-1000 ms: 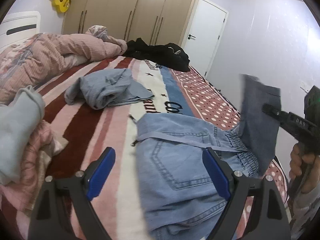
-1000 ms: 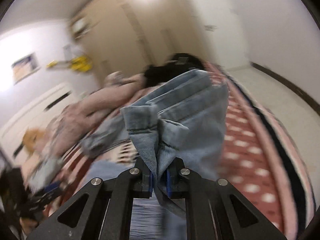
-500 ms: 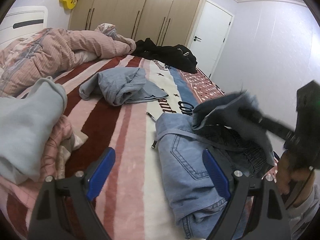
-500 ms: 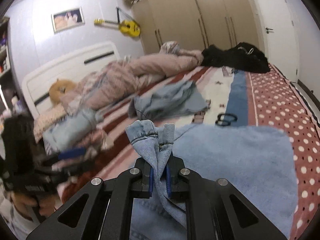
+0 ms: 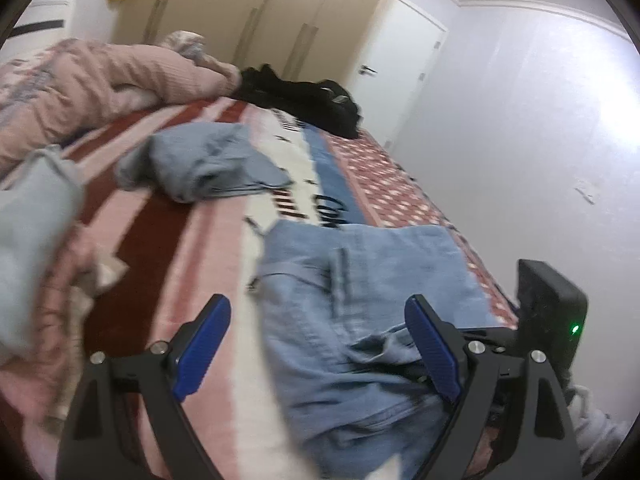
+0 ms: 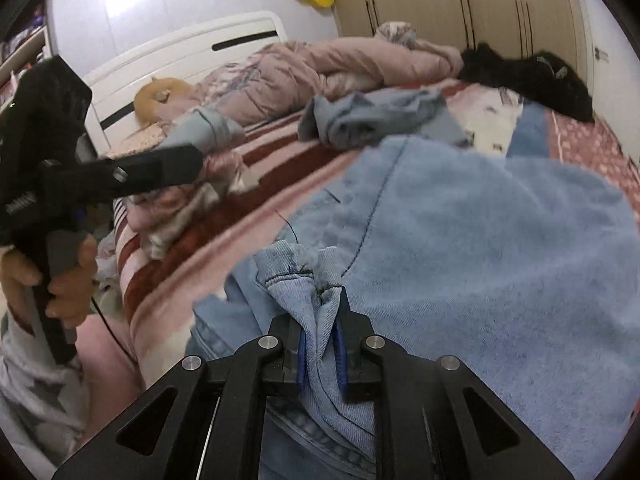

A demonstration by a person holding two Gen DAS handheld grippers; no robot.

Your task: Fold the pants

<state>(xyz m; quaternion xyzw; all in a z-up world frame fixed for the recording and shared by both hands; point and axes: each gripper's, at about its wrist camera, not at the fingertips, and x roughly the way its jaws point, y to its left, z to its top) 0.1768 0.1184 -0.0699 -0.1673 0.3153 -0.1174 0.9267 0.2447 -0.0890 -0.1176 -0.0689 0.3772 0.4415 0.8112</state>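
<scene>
Light blue denim pants (image 5: pixel 360 264) lie on the striped bed blanket (image 5: pixel 168 240), with the legs folded back over the upper part (image 6: pixel 480 260). My right gripper (image 6: pixel 320 320) is low over the near edge of the pants. It pinches the bunched leg hem (image 6: pixel 296 272) between its blue pads, and its jaws are opening a little. My left gripper (image 5: pixel 316 308) hovers wide open just above the pants with nothing between its fingers. A hand (image 6: pixel 60 280) holds it at the left of the right wrist view.
A crumpled grey-blue garment (image 5: pixel 200 164) lies farther up the bed, with black clothes (image 5: pixel 304 100) behind it. A pink duvet (image 5: pixel 100 80) and a pale garment (image 5: pixel 32 240) pile up at the left. The bed's edge and a wall run along the right.
My right gripper swung the leg hem down and across, laying the legs flat over the rest of the pants. My left gripper stayed open and hardly moved.
</scene>
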